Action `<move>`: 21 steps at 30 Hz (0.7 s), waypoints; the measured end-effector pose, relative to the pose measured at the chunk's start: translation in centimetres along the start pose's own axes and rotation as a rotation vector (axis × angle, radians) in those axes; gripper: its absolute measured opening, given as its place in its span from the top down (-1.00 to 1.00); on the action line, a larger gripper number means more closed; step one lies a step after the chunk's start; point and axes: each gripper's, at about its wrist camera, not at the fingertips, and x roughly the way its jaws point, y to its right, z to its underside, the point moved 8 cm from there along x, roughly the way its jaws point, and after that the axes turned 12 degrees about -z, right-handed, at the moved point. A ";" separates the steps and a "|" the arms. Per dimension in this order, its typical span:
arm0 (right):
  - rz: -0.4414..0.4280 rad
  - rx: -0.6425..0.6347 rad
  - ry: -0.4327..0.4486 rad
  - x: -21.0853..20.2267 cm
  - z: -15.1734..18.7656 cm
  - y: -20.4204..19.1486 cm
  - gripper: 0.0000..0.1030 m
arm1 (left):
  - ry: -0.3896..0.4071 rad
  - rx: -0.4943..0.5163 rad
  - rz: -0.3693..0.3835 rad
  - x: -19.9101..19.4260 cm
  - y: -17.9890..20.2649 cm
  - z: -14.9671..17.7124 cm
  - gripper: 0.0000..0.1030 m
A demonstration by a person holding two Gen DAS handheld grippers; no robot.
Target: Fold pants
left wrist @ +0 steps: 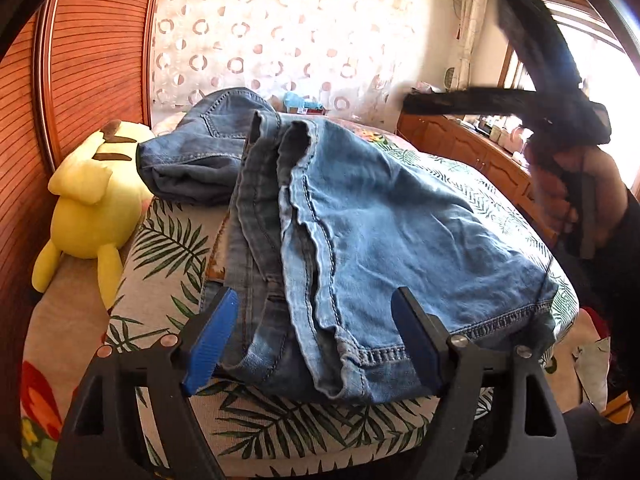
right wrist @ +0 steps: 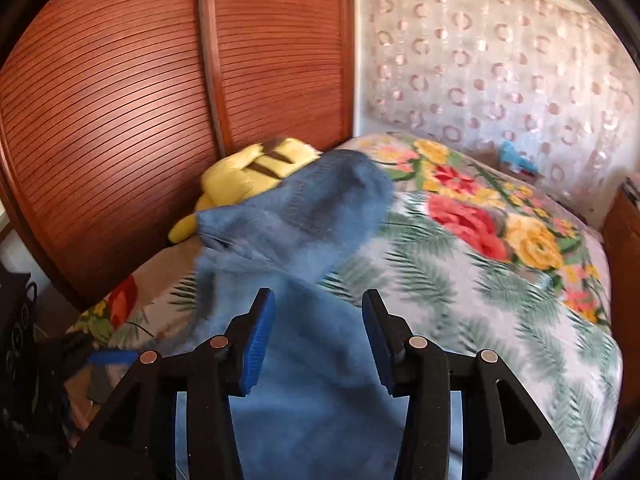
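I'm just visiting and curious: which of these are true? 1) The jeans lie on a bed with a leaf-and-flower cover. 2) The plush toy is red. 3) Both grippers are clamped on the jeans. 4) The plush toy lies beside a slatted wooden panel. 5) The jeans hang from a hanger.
1) True: the jeans rest on the bed cover.
2) False: the plush toy is yellow.
3) False: the left gripper and right gripper both stand open, denim between their fingers, unpinched.
4) True: it lies by the wooden panel.
5) False: they lie partly folded on the bed.
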 end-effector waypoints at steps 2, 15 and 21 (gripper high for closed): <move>0.027 0.013 0.013 -2.3 1.1 1.2 0.09 | 0.012 -0.003 -0.007 -0.1 0.0 -0.3 -0.55; 0.142 0.087 0.031 -12.8 10.3 1.8 0.09 | 0.055 0.002 -0.018 -0.4 1.8 -2.0 -0.55; 0.131 0.134 -0.024 -12.0 14.9 0.4 0.09 | 0.052 0.034 -0.019 -0.4 2.9 -1.8 -0.55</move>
